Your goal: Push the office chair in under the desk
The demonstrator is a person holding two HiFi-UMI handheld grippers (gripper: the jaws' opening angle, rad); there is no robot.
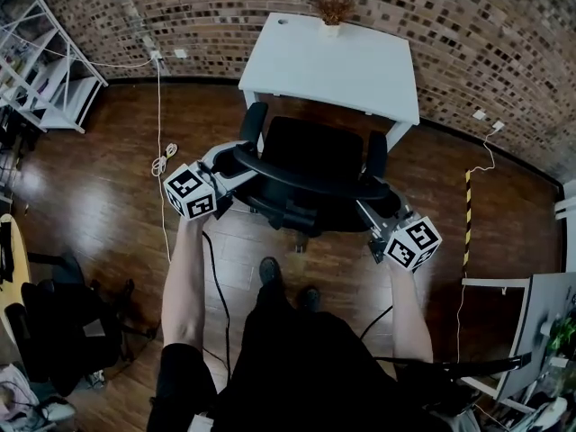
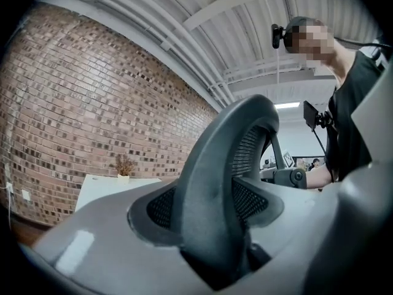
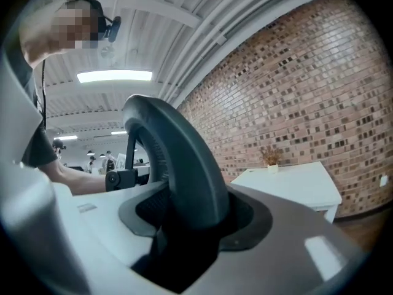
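Note:
A black office chair [image 1: 310, 156] stands on the wood floor in front of the white desk [image 1: 333, 61], its seat partly under the near edge. The curved top rim of the backrest [image 1: 297, 180] faces me. My left gripper [image 1: 241, 162] is shut on the rim's left end, my right gripper [image 1: 367, 207] on its right end. In the left gripper view the dark rim [image 2: 221, 183] runs up between the jaws of the gripper [image 2: 212, 217], with the desk [image 2: 104, 189] behind. In the right gripper view the rim [image 3: 178, 158] fills the gripper [image 3: 190, 220], and the desk [image 3: 295, 183] stands to the right.
A small dried plant [image 1: 333, 9] sits at the desk's far edge against the brick wall. White shelving [image 1: 45, 70] stands at the back left, and a white cable [image 1: 162, 160] lies on the floor. Another dark chair [image 1: 63, 322] is at lower left, striped floor tape [image 1: 467, 214] at right.

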